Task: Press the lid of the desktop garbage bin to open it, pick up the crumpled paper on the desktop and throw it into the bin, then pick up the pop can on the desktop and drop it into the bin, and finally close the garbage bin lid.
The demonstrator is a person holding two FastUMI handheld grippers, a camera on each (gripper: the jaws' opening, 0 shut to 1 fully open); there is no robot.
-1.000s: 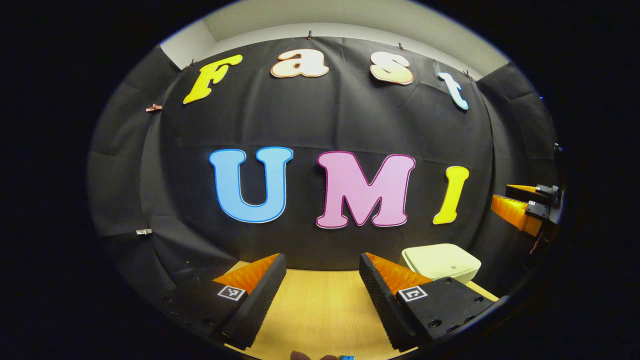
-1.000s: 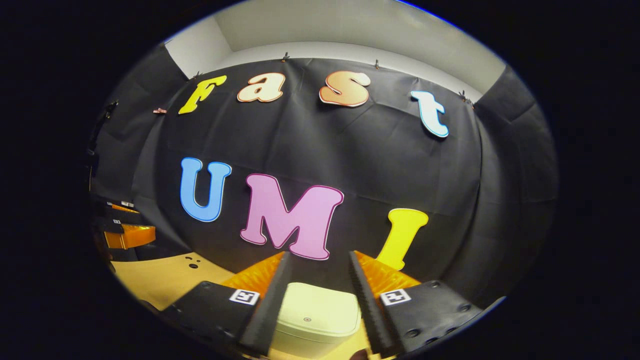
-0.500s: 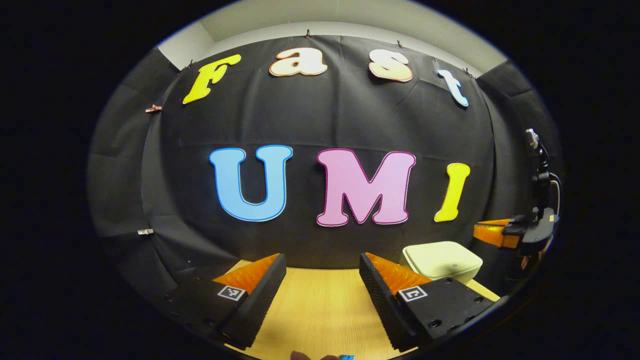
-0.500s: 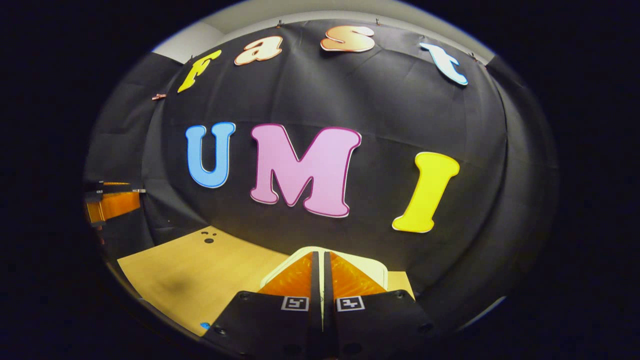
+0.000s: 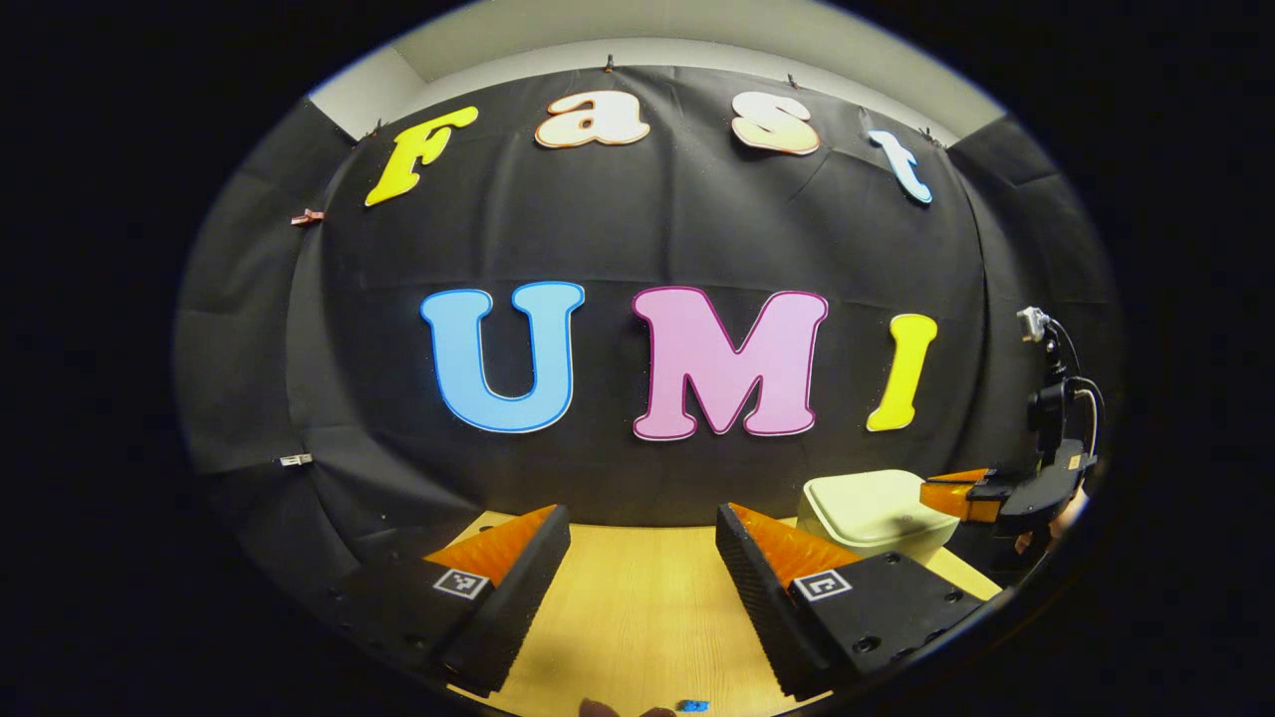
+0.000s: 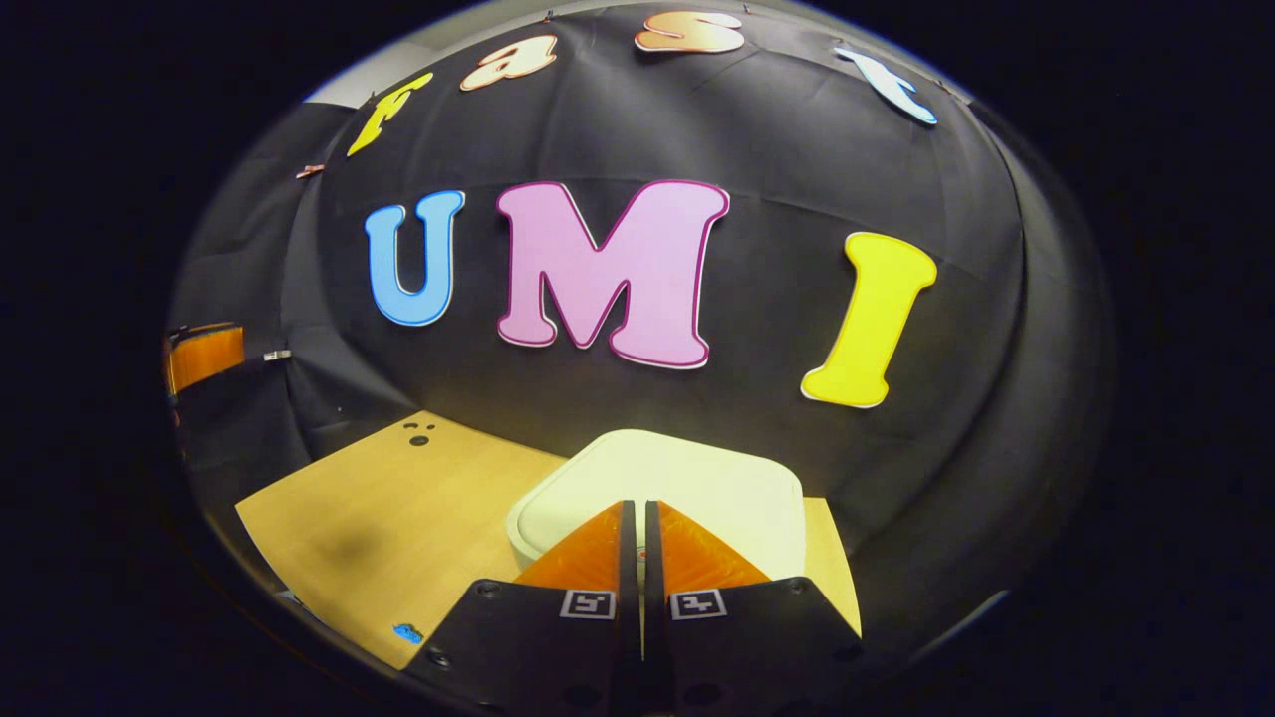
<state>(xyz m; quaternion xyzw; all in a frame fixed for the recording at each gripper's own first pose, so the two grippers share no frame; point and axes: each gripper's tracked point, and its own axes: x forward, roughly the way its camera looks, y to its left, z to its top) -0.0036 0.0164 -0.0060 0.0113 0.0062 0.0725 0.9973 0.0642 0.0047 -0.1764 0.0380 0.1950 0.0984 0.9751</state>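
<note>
The cream desktop bin (image 6: pixel 662 488) stands at the back of the wooden table, its lid down. My right gripper (image 6: pixel 638 508) is shut with nothing between its fingers, and its tips rest over the near part of the lid. In the left gripper view the same bin (image 5: pixel 867 508) sits at the right, with the right gripper (image 5: pixel 936 493) reaching onto its top from the right. My left gripper (image 5: pixel 642 528) hovers open over bare table, to the left of the bin.
The wooden table (image 6: pixel 379 518) stretches left of the bin, with small dark holes (image 6: pixel 416 434) near its back edge. A small blue mark (image 6: pixel 406 631) lies near the front edge. The black cloth wall stands close behind the bin.
My right gripper closed its fingers and came down and forward onto the bin's lid. The left gripper stayed nearly still.
</note>
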